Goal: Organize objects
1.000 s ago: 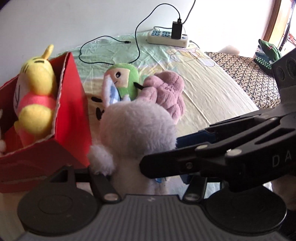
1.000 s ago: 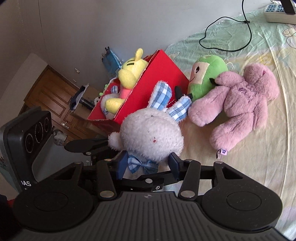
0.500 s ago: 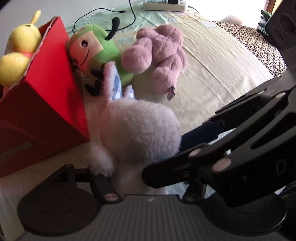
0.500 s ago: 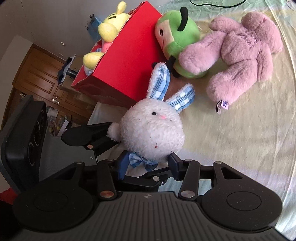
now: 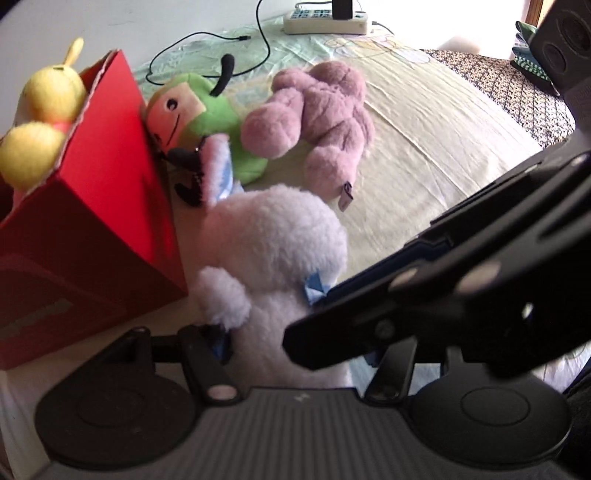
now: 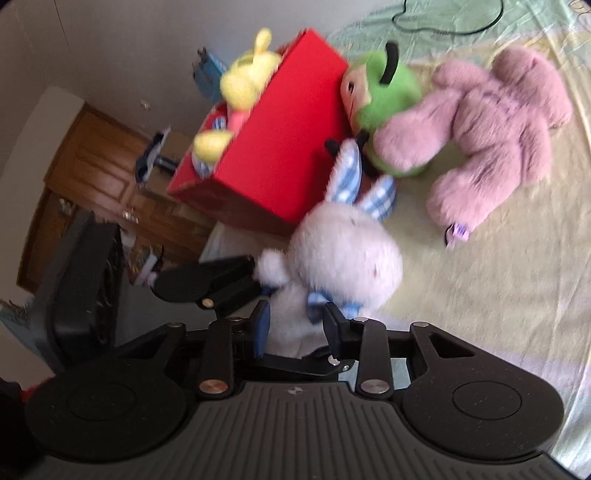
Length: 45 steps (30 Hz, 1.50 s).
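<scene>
Right wrist view, bottom centre: right hand-held gripper [image 6: 297,326] has its jaws round the lower body of the white rabbit plush [image 6: 343,258], just under the blue checked bow. Jaws have just been closing, the rabbit between them; both fingers [image 6: 260,325] now lie against the fur on either side, narrow gap.

Left wrist view, bottom centre: left hand-held gripper [image 5: 291,347] has the same rabbit [image 5: 273,251] between its fingers, seen from behind. Left finger's blue pad touches the fur by the small round paw; the other finger is mostly hidden behind the right tool, which crosses the lower right of the frame. Jaws part-open around the body; pressing or not, cannot tell.

Rabbit sits upright on the bed [image 5: 424,155], checked ears pointing up-frame, just beside the near corner of the red box [image 5: 103,206].

Beyond: green plush [image 5: 210,122] leans against the box's side wall, face touching it. Pink plush bear [image 5: 325,122] lies flat on the sheet to its right, one arm against the green one.

In the box, upper left: yellow plush [image 5: 44,122] showing above the rim.

Far edge, top of frame: black cable [image 5: 207,48] looping over the sheet, white power strip [image 5: 327,22] with a plug in it.
</scene>
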Each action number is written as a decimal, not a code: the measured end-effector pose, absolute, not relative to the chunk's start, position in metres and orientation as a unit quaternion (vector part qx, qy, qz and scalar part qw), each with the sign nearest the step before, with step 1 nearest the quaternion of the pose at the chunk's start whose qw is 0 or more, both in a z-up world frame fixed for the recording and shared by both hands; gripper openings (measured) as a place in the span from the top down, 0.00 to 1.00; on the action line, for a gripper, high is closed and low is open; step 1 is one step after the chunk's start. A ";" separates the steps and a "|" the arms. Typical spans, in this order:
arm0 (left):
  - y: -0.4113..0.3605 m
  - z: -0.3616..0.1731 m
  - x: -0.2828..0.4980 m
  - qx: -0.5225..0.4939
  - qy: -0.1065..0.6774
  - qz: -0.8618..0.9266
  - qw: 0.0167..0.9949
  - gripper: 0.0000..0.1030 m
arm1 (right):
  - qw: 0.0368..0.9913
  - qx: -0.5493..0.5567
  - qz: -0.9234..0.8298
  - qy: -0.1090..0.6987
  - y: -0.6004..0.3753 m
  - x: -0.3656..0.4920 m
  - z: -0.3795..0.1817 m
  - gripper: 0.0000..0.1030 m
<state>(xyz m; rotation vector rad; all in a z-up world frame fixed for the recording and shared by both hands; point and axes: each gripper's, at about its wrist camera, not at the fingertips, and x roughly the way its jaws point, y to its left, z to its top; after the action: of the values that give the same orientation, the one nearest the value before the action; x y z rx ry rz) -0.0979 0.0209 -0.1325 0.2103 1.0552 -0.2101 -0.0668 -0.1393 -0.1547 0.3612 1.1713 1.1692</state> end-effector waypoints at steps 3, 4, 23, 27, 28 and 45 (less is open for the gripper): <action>0.016 -0.133 -0.092 0.108 0.495 -0.096 0.857 0.41 | 0.672 0.209 0.515 0.490 -0.154 -0.054 -0.142 0.66; 0.013 -0.134 -0.090 0.115 0.492 -0.096 0.858 0.41 | 0.677 0.228 0.510 0.479 -0.157 -0.049 -0.138 0.66; 0.012 -0.142 -0.088 0.172 0.464 -0.097 0.863 0.29 | 0.732 0.122 0.470 0.478 -0.113 -0.005 -0.155 0.83; 0.009 -0.142 -0.088 0.178 0.462 -0.102 0.863 0.29 | 0.729 0.129 0.477 0.475 -0.108 -0.003 -0.156 0.91; 0.009 -0.142 -0.088 0.178 0.462 -0.103 0.863 0.29 | 0.729 0.124 0.475 0.477 -0.106 -0.003 -0.158 0.94; 0.012 -0.135 -0.085 0.172 0.460 -0.088 0.866 0.30 | 0.731 0.181 0.507 0.420 -0.107 -0.003 -0.133 0.94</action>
<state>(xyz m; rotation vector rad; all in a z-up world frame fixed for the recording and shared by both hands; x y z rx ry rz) -0.0854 0.0122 -0.1354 0.3602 0.9641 -0.1849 -0.0031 -0.1071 -0.1329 0.3986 0.9251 1.1159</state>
